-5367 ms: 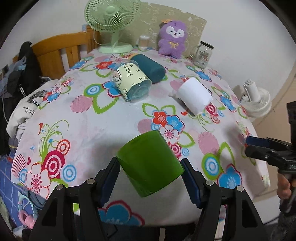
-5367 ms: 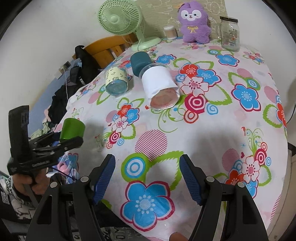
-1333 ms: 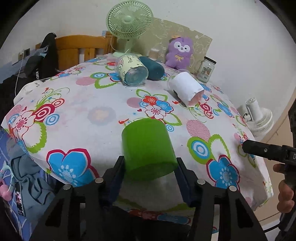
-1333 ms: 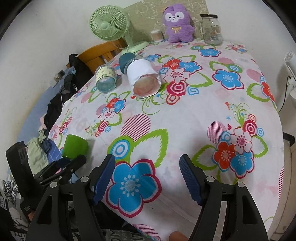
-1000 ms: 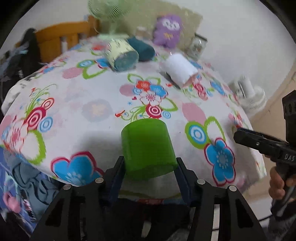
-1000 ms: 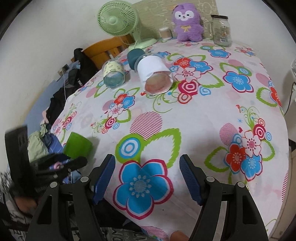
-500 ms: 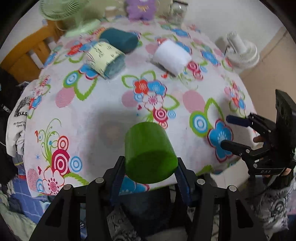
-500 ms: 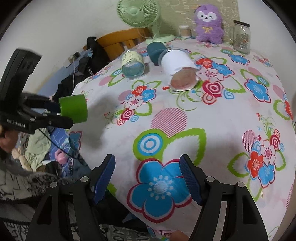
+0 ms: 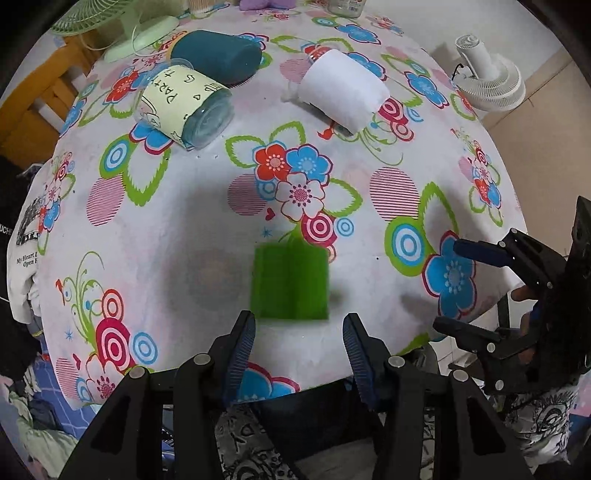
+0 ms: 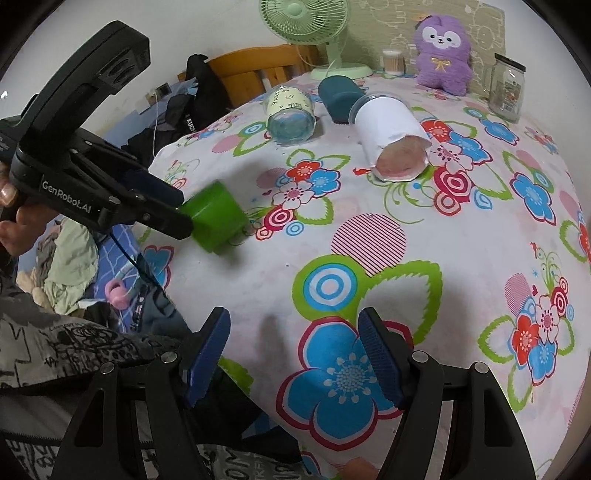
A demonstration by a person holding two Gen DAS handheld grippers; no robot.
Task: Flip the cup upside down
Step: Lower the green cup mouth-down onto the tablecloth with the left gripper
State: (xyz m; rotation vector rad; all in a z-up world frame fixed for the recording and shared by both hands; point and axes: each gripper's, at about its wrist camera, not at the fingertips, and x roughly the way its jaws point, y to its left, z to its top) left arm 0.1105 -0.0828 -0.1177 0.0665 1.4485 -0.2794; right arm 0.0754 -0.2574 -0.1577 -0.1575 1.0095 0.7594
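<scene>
The green cup (image 9: 290,282) is blurred with motion just ahead of my left gripper (image 9: 297,345), whose jaws stand wide apart and do not touch it. In the right wrist view the cup (image 10: 216,218) is tilted at the table's near left edge, just off the left gripper's fingertips (image 10: 177,218). I cannot tell whether it rests on the floral cloth or is in the air. My right gripper (image 10: 295,350) is open and empty over the table's front edge; it also shows in the left wrist view (image 9: 480,288).
On the floral tablecloth (image 9: 369,192) lie a labelled clear cup (image 9: 184,107), a teal cup (image 9: 216,57) and a white paper cup (image 9: 343,94), all on their sides. A green fan (image 10: 306,26), purple plush (image 10: 443,51) and glass jar (image 10: 506,86) stand at the back.
My left gripper opened and let go of the green cup, which has dropped away from the jaws toward the table. The left gripper rose and tilted down over the table.
</scene>
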